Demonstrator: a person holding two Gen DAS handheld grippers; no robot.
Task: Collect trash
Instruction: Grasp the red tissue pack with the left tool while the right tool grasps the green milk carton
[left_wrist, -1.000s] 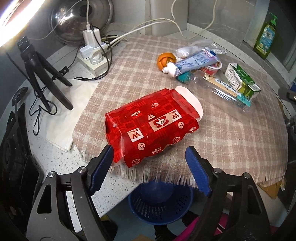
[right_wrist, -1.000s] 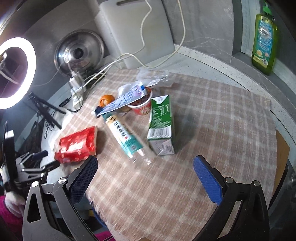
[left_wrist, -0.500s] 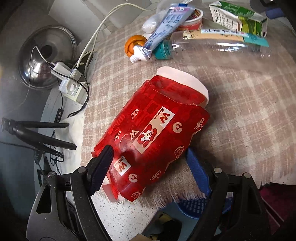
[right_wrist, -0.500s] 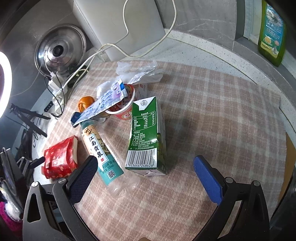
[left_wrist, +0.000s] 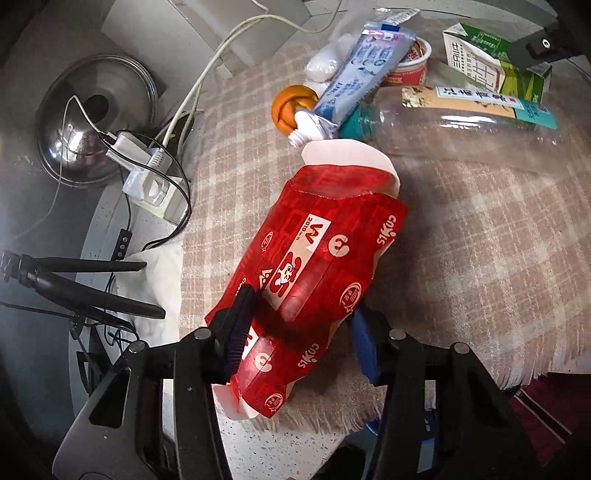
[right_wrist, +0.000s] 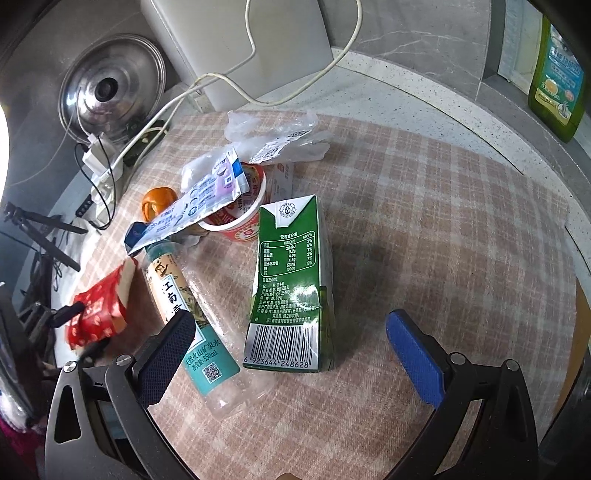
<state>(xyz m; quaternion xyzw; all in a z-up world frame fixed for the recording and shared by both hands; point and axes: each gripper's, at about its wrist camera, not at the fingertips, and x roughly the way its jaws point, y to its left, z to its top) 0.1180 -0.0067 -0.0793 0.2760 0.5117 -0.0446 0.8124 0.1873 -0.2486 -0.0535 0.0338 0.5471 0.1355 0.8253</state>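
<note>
1. Trash is what I am gathering, and the nearest piece is the red wrapper (left_wrist: 317, 273), lying at the near edge of the checked cloth (left_wrist: 480, 258). My left gripper (left_wrist: 299, 332) has just been closing, and its pads are now pinching the wrapper's near end, denting the foil.
2. Below that cloth edge a blue basket (left_wrist: 373, 428) is showing through a gap; I am judging it the likely bin, and I cannot see whether anything is in it.
3. My right gripper (right_wrist: 291, 354) is hovering with its fingers spread wide and nothing clamped; the green carton (right_wrist: 291, 288) is lying between them, untouched as far as I can tell.
4. Just left of the carton the clear bottle (right_wrist: 192, 317) is lying on its side, partly under one finger.
5. Beyond the carton, the red cup (right_wrist: 240, 218), the flattened tube (right_wrist: 192, 206), an orange peel (right_wrist: 157, 199) and a clear plastic bag (right_wrist: 277, 136) are waiting in a heap.
6. I am reading the job as barely begun: every piece is still on the cloth, one is gripped, none binned.
</note>
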